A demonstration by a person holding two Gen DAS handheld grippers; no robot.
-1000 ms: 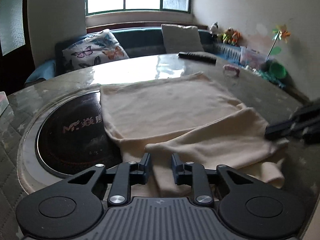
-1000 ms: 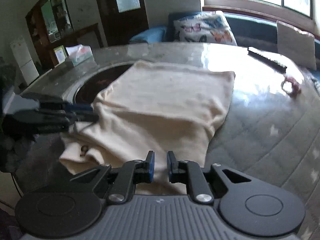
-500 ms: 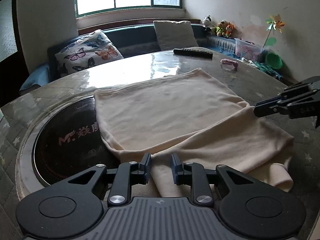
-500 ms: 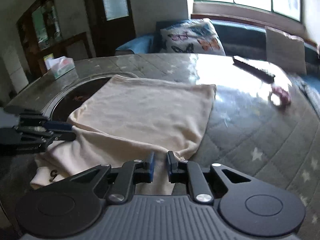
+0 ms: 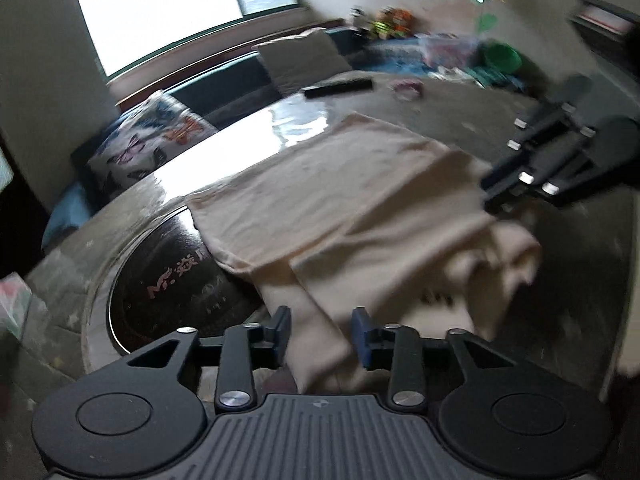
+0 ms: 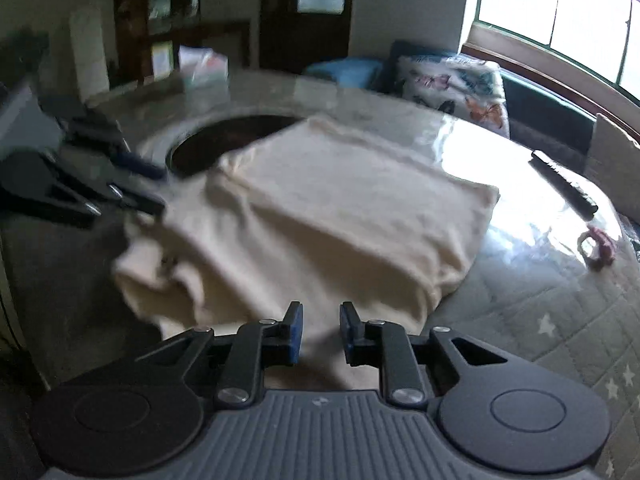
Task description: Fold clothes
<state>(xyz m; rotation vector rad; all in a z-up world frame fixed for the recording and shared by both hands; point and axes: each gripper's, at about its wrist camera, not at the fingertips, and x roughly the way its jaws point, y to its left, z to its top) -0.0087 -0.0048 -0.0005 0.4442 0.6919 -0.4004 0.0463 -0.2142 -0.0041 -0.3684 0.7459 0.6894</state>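
Observation:
A cream garment [image 5: 340,192] lies partly folded on the round table [image 5: 460,104], its near half doubled over and rumpled. My left gripper [image 5: 320,316] is at the garment's near edge with its jaws opening. A strip of the cloth runs between the pads, which do not visibly press on it. My right gripper [image 6: 321,310] hovers over the garment [image 6: 332,208] at the opposite side, jaws opening too, with cloth under the gap. Each gripper shows in the other's view: the right gripper [image 5: 492,188] by the rumpled corner, the left gripper [image 6: 160,190] blurred.
A dark round cooker plate [image 5: 168,280] is set into the table, partly under the garment. A black remote [image 5: 340,86] and a small pink thing [image 5: 406,86] lie at the far side. A tissue box [image 6: 204,66] stands near the edge. A sofa with a butterfly pillow [image 5: 148,144] is behind.
Both grippers' jaws have widened and both views have tilted as the wrists rolled. The right gripper has come closer over the garment's rumpled corner, and the near fold looks more bunched.

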